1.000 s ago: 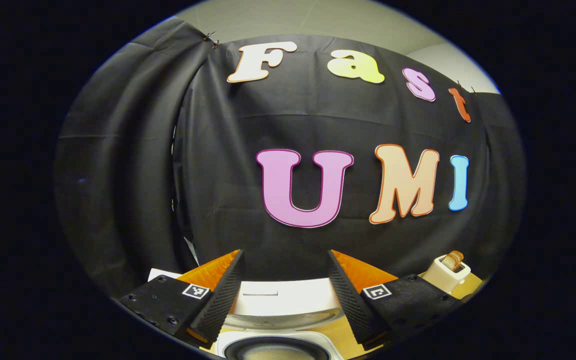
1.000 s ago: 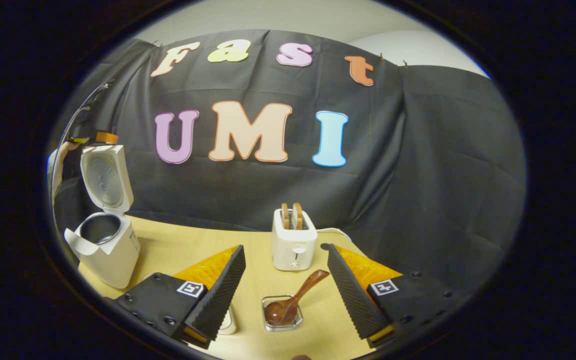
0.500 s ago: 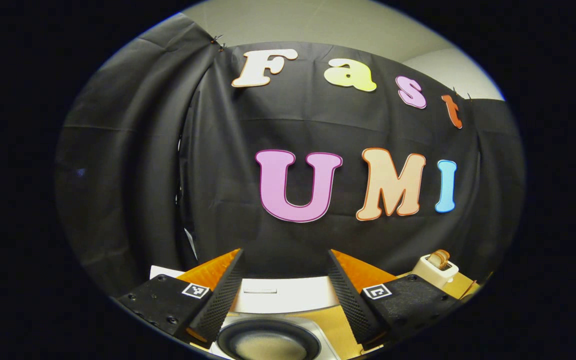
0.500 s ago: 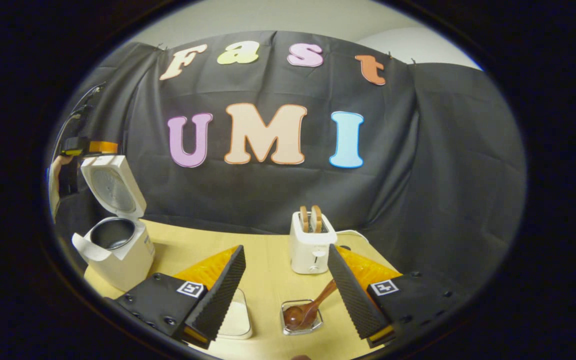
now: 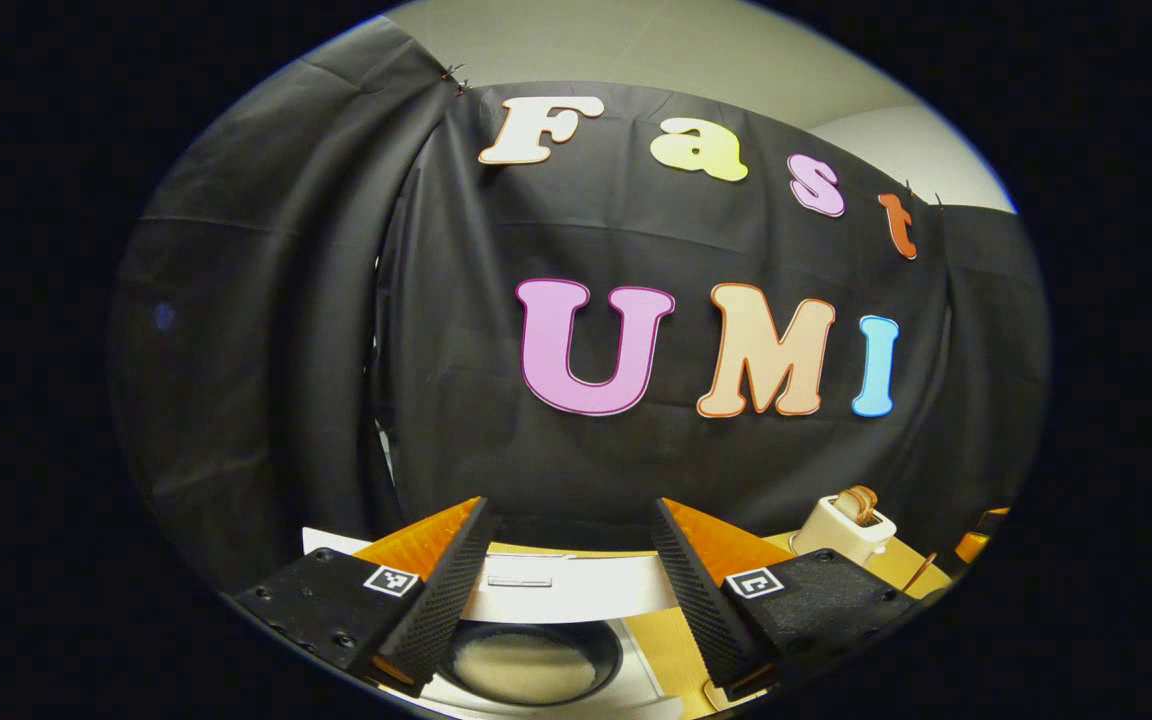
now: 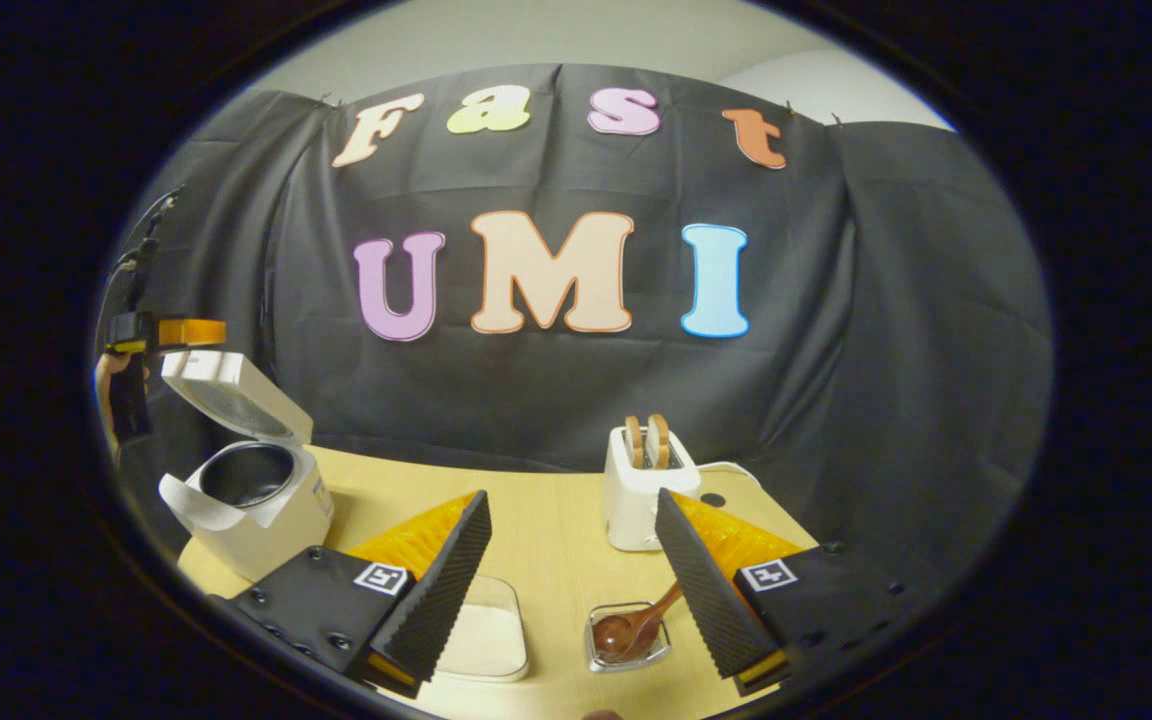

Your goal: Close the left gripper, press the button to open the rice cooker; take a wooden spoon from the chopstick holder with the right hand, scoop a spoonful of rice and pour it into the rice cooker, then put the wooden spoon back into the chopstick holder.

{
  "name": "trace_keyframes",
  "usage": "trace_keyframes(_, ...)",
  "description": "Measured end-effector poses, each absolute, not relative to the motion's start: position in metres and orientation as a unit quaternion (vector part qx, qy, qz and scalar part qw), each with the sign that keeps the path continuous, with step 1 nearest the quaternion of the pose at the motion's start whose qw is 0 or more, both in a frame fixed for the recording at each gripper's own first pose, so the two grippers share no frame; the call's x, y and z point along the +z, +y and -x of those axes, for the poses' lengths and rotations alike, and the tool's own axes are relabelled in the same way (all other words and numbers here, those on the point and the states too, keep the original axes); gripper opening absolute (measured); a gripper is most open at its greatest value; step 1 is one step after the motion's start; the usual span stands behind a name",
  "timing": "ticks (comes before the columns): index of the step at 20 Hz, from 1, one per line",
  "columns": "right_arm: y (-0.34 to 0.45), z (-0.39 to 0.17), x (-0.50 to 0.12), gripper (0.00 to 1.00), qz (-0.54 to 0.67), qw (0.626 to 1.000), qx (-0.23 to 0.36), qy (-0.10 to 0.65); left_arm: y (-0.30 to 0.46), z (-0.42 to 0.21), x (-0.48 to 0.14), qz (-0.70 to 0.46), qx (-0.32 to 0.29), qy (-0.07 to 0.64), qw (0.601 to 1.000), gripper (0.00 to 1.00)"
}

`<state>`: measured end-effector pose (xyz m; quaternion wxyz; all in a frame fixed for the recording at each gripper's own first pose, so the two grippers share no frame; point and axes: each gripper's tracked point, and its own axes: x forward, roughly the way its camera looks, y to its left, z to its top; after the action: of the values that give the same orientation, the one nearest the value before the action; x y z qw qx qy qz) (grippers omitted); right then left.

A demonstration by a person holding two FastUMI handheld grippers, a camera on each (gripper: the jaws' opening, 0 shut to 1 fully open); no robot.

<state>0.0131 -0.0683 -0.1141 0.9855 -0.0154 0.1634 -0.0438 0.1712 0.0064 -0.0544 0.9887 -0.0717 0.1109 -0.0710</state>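
Holding a gripper in each hand, I see both of them with their fingers spread wide and nothing between them.

My left gripper [image 5: 568,585] hangs above the rice cooker [image 5: 536,650]. Its lid [image 5: 566,585] is up, and the white lid edge lies across the gap between my fingers. Under it I look down into the dark round pot [image 5: 531,660]. Something pale lies at the bottom, maybe rice, but it is too blurry to be sure.

In the right gripper view, the rice cooker [image 6: 261,505] stands at the far left of the tan table [image 6: 536,510], with its lid [image 6: 236,395] tilted up and back. My left gripper [image 6: 166,333] floats just over that lid.

My right gripper [image 6: 571,585] hangs over the near part of the table. The wooden spoon [image 6: 636,628] sits between its fingers, lower down, and I am not touching it. The spoon's bowl rests in a small clear holder [image 6: 628,640], and its handle leans up to the right, toward my right finger. A shallow clear dish [image 6: 481,640] with white stuff in it sits just left of the holder, partly behind my left finger.

A white toaster [image 6: 646,490] with two slices of bread stands farther back, past the spoon.
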Motion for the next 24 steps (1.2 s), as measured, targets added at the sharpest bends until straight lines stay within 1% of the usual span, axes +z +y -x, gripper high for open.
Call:
trace_keyframes(6, -0.046, -0.02, -0.109, 1.0, 0.011, 0.988, -0.012, 0.156, 0.006, -0.138, -0.085, 0.066, -0.07, 0.137, 0.986, 0.95)
trace_keyframes(12, -0.034, -0.022, -0.109, 1.0, 0.014, 0.987, 0.01, 0.157, 0.005, -0.108, -0.123, 0.099, -0.058, 0.173, 0.978, 0.95)
trace_keyframes(24, -0.037, -0.018, -0.112, 1.0, 0.015, 0.987, 0.016, 0.162, 0.006, -0.096, -0.166, 0.099, -0.04, 0.205, 0.973, 0.96)
